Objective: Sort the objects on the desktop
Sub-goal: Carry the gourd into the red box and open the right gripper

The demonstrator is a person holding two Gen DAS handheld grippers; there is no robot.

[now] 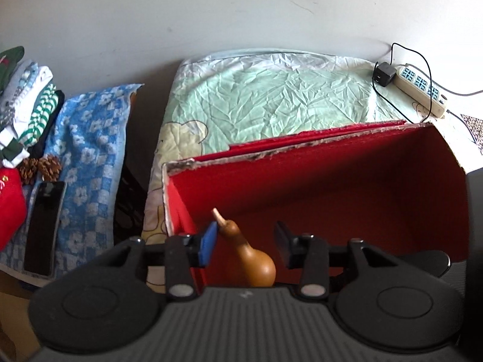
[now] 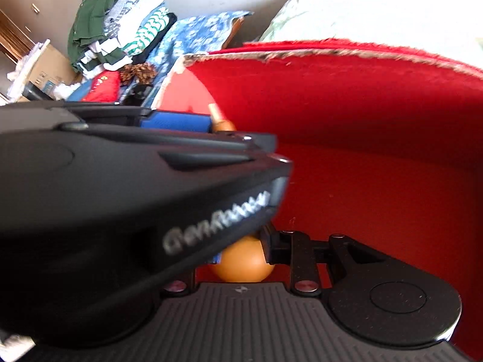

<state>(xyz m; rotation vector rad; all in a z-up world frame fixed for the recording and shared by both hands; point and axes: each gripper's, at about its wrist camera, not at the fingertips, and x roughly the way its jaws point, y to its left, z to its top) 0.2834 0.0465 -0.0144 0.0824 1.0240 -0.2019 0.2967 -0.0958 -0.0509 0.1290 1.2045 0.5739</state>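
Red box [image 1: 332, 187] holds one gourd [image 1: 253, 259], one orange ball [image 2: 241, 262].

Plain pale wall [image 1: 211, 15]; crumpled green sheet [image 1: 271, 96]; blue floral towel [image 1: 87, 138]; daylight.

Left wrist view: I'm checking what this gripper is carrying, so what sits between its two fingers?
A brown gourd stands between the left gripper's fingers, touching the blue pad, with a gap to the black one, over the red box.
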